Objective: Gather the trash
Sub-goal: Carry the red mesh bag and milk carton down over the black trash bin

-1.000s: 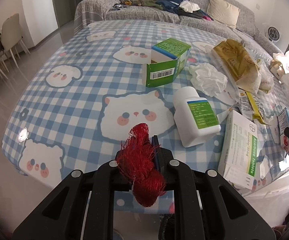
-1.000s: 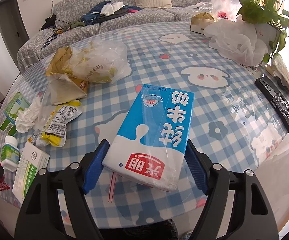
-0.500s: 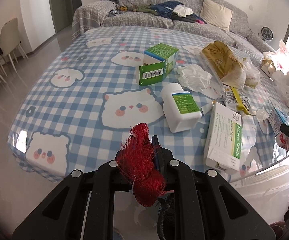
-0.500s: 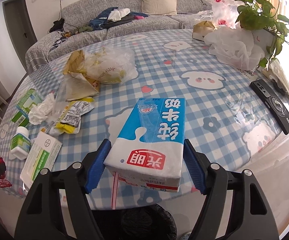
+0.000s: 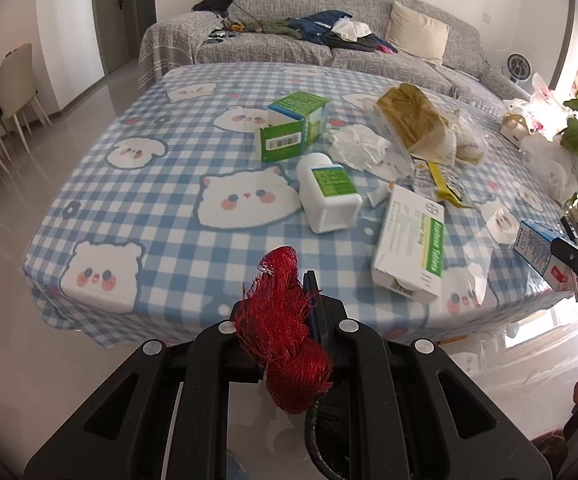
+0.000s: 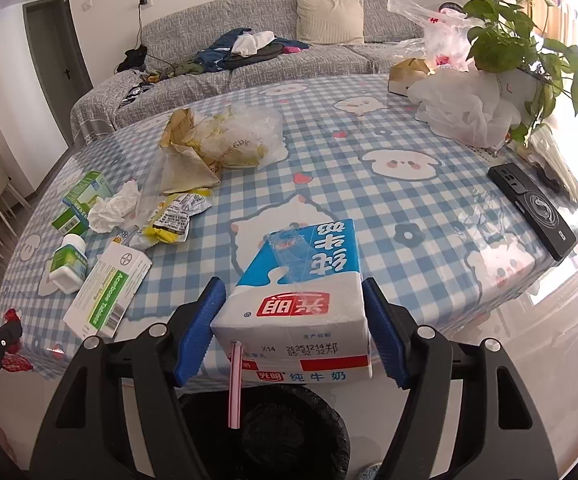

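My left gripper [image 5: 289, 312] is shut on a wad of red mesh netting [image 5: 285, 344], held off the table's near edge. My right gripper [image 6: 293, 320] is shut on a blue and white milk carton [image 6: 301, 300] with a pink straw [image 6: 235, 384], held beyond the table edge above a black-lined trash bin [image 6: 285, 432]. On the checked tablecloth [image 5: 149, 184] lie a white pill bottle [image 5: 327, 196], a green box [image 5: 293, 126], a white tablet box [image 5: 413, 244], crumpled tissue [image 5: 359, 146] and food wrappers [image 5: 417, 128].
A black phone [image 6: 533, 208] lies at the table's right edge. White plastic bags [image 6: 461, 108] and a potted plant [image 6: 521, 48] stand at the back right. A grey sofa [image 5: 329, 48] is behind the table, chairs [image 5: 13, 84] at the left.
Both grippers have pulled back from the table with their loads. The milk carton now hangs over the trash bin, which has come into view below it.
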`<state>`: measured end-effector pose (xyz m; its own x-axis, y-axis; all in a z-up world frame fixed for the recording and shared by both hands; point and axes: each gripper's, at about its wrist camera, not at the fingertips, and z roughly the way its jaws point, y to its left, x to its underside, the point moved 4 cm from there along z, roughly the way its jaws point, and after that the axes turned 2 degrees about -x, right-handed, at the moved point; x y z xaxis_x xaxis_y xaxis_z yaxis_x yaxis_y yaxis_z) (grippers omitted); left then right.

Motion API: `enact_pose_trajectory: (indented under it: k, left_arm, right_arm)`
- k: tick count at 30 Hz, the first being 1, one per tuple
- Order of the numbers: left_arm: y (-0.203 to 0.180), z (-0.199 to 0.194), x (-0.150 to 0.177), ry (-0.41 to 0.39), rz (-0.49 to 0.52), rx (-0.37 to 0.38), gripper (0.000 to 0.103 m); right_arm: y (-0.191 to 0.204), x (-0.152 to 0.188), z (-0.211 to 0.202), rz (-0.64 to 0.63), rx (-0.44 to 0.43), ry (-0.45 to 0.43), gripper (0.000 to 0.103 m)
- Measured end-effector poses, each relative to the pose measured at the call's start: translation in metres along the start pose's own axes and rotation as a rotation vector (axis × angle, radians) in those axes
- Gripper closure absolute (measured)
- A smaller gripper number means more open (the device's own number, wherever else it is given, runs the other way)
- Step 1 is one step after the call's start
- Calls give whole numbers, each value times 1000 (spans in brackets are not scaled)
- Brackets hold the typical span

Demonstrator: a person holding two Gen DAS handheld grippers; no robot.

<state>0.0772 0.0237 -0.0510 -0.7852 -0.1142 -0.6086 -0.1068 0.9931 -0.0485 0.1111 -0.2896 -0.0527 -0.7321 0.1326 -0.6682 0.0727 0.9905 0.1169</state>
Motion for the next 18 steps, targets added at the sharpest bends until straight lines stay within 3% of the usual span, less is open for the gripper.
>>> enact_pose_trajectory:
  k: [18]
  left_arm:
    - [-19,-29,30,-18,14,40,89]
  right_arm:
    - [0,24,-47,-28,-50,-51,37]
